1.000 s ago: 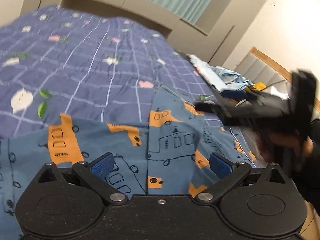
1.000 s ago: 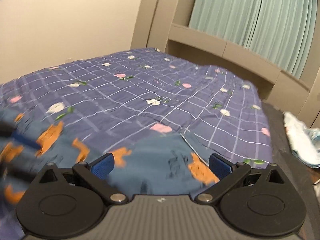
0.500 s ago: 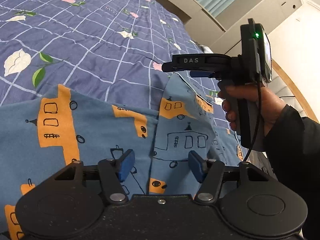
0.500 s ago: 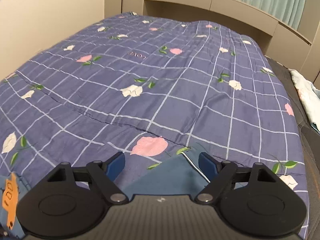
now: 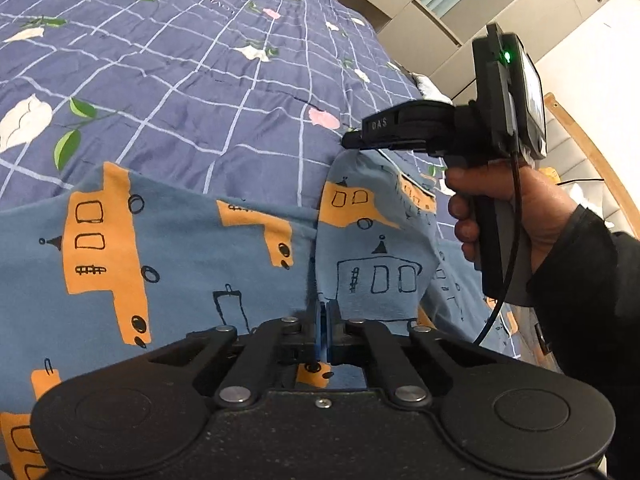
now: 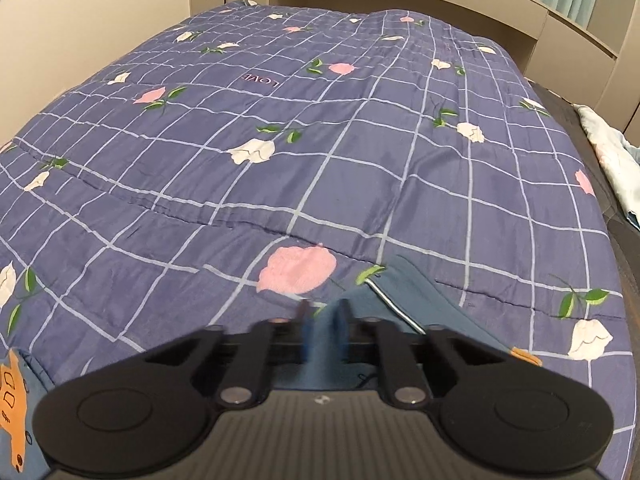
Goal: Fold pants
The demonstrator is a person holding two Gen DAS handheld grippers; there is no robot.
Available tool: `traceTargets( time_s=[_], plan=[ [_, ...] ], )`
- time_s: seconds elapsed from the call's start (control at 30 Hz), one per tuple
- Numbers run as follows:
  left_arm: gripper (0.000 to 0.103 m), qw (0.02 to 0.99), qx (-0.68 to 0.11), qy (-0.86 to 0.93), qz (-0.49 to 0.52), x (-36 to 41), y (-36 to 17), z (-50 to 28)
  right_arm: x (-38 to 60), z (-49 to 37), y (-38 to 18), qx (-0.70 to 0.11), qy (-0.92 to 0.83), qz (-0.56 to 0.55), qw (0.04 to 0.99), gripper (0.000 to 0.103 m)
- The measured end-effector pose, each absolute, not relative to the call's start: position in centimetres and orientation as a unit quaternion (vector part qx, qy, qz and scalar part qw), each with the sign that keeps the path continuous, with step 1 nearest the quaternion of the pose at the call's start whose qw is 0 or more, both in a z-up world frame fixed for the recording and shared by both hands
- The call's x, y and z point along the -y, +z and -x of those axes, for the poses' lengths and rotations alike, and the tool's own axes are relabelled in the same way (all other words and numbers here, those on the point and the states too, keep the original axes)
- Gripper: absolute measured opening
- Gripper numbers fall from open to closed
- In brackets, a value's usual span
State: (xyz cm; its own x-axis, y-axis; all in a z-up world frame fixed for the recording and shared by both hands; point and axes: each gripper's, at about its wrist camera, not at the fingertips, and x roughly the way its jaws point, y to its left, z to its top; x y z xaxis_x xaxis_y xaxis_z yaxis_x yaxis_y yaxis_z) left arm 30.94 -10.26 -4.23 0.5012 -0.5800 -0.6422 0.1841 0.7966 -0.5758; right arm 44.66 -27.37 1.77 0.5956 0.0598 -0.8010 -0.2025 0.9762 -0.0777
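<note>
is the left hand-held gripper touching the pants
Touching. The left wrist view shows the left hand-held gripper with its blue pads pinched shut on a fold of the pants.

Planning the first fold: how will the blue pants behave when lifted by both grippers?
Probably floppy: the pants already crease and bunch where the left gripper and right gripper pinch them. Likely light, thin cloth. Unheld parts should sag and drag across the quilt.
</note>
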Motion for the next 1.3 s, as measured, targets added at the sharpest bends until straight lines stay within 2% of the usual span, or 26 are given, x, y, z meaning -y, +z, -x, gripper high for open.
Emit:
traceTargets(
  time_s=[0.07, 0.3, 0.6, 0.87, 1.13, 1.23, 1.3],
  plan=[
    [0.0, 0.843, -0.436, -0.23, 0.216, 10.4, -3.8, -30.7, 27.9, -44.2, 2.1, -0.436, 0.075, 0.074, 0.894, 0.002],
    [0.0, 0.876, -0.382, -0.25, 0.156, 12.3, -0.6, -28.9, 31.0, -40.4, 6.1, -0.364, 0.078, 0.044, 0.927, 0.002],
    [0.0, 0.899, -0.316, -0.303, 0.023, 17.0, 1.9, -24.3, 38.6, -30.3, 10.7, -0.276, 0.045, 0.004, 0.96, 0.002],
    [0.0, 0.887, -0.324, -0.325, -0.055, 19.9, 0.2, -21.9, 44.8, -22.0, 7.4, -0.288, -0.002, -0.072, 0.955, 0.002],
    [0.0, 0.873, -0.34, -0.336, -0.1, 21.0, -1.3, -20.8, 47.1, -18.0, 2.7, -0.32, -0.011, -0.127, 0.939, 0.002],
    [0.008, 0.864, -0.348, -0.351, -0.093, 20.6, -1.4, -21.1, 47.6, -17.3, 1.8, -0.324, -0.005, -0.143, 0.935, 0.002],
    [0.023, 0.864, -0.352, -0.349, -0.082, 20.2, -1.2, -21.7, 47.8, -16.8, 1.5, -0.324, 0.0, -0.152, 0.934, 0.005]
  ],
)
